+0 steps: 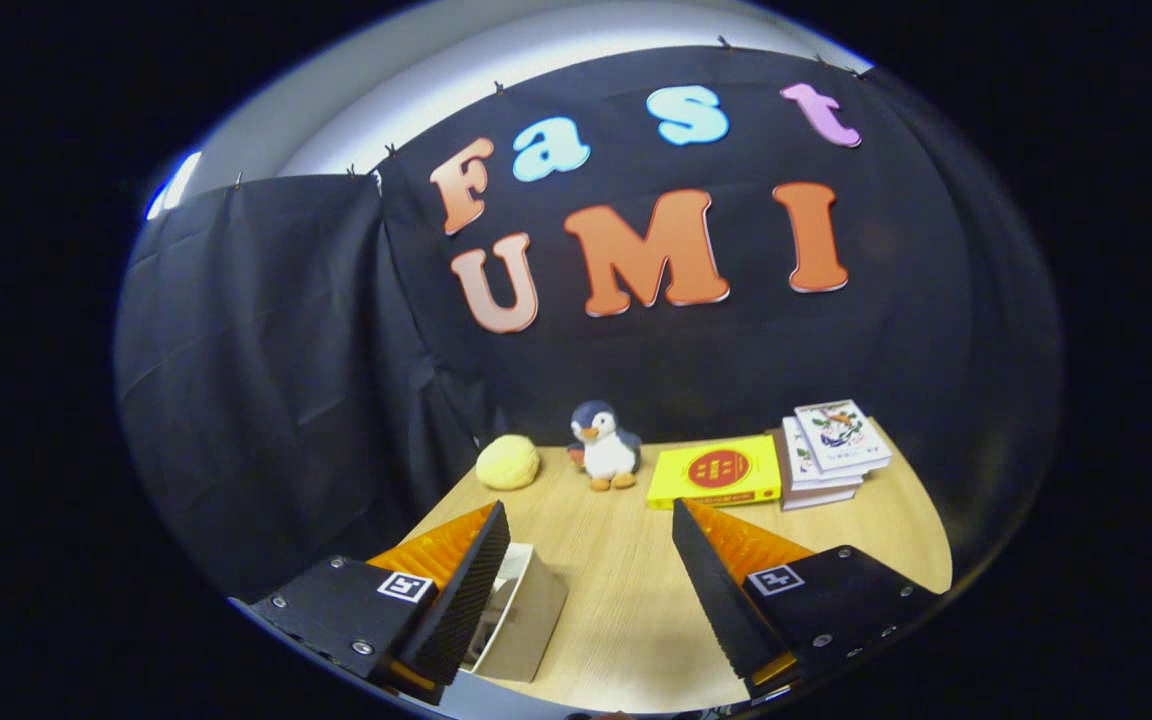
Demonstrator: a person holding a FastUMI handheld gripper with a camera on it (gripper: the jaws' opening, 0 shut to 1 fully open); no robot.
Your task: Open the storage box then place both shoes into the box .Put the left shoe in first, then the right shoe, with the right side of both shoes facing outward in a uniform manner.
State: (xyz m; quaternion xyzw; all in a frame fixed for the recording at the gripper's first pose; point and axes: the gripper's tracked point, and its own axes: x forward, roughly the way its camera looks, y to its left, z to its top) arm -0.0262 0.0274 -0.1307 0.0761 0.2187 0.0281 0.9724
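My gripper is held above a wooden table, open, with nothing between its fingers. Just under and beside the left finger lies part of a pale storage box, mostly hidden by that finger; I cannot tell whether its lid is open. Something pale shows inside or against it, too hidden to name.
Along the table's far edge, beyond the fingers, stand a yellow ball-like plush, a toy penguin, a yellow book and a stack of books. Black cloth walls close in behind and on the left.
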